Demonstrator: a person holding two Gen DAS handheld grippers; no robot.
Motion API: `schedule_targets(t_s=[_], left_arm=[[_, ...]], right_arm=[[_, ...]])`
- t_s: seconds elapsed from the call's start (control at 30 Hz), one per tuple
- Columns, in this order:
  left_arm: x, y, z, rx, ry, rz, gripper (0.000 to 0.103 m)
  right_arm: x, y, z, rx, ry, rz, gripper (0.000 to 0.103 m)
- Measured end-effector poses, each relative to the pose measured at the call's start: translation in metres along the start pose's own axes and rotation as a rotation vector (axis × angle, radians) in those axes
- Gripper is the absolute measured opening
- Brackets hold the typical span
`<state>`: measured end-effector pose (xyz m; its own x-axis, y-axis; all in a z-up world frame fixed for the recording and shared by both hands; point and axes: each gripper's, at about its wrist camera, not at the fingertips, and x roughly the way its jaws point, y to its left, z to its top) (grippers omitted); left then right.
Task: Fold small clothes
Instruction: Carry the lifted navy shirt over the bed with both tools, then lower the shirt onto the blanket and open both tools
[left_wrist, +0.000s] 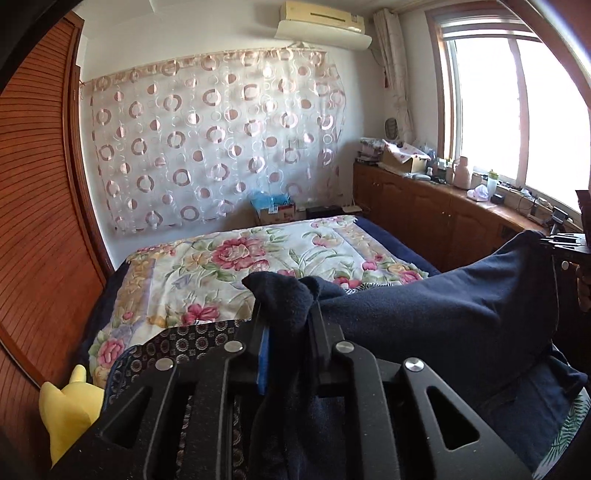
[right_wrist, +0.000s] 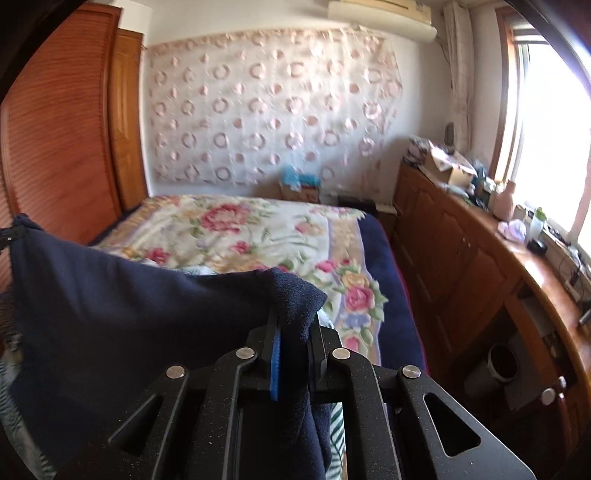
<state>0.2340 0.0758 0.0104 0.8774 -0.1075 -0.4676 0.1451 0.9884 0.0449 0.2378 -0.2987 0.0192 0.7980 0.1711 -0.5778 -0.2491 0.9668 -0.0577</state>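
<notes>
No legible text anywhere: small print on the cream wall-mounted air conditioner (left_wrist: 320, 16) and the brown cardboard box (left_wrist: 275, 213) by the bed is too blurred.

Navy garment (left_wrist: 443, 306), floral bedspread (left_wrist: 236, 258)

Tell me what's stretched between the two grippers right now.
The navy garment spans from the left gripper to the right gripper, each pinching a corner; both wrist views show it.
</notes>
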Motion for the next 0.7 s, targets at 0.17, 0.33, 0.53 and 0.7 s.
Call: schedule_targets(t_s=[0.17, 0.33, 0.53, 0.7], left_arm=[[-0.004, -0.002, -0.006, -0.034, 0.032, -0.042, 0.057], [-0.032, -0.015, -0.013, -0.008, 0.044, -0.057, 0.078], [-0.058, -0.027, -0.036, -0.003, 0.095, -0.092, 0.078], [-0.063, -0.037, -0.063, 0.004, 0.147, -0.109, 0.078]], right_arm=[[0.008, 0.008, 0.021, 0.067, 0.043, -0.036, 0.027], [-0.021, 0.009, -0.001, 0.08, 0.031, 0.001, 0.033], [-0.062, 0.009, -0.06, 0.066, 0.054, 0.068, 0.057], [-0.064, 0.001, -0.088, 0.114, 0.119, 0.113, 0.057]])
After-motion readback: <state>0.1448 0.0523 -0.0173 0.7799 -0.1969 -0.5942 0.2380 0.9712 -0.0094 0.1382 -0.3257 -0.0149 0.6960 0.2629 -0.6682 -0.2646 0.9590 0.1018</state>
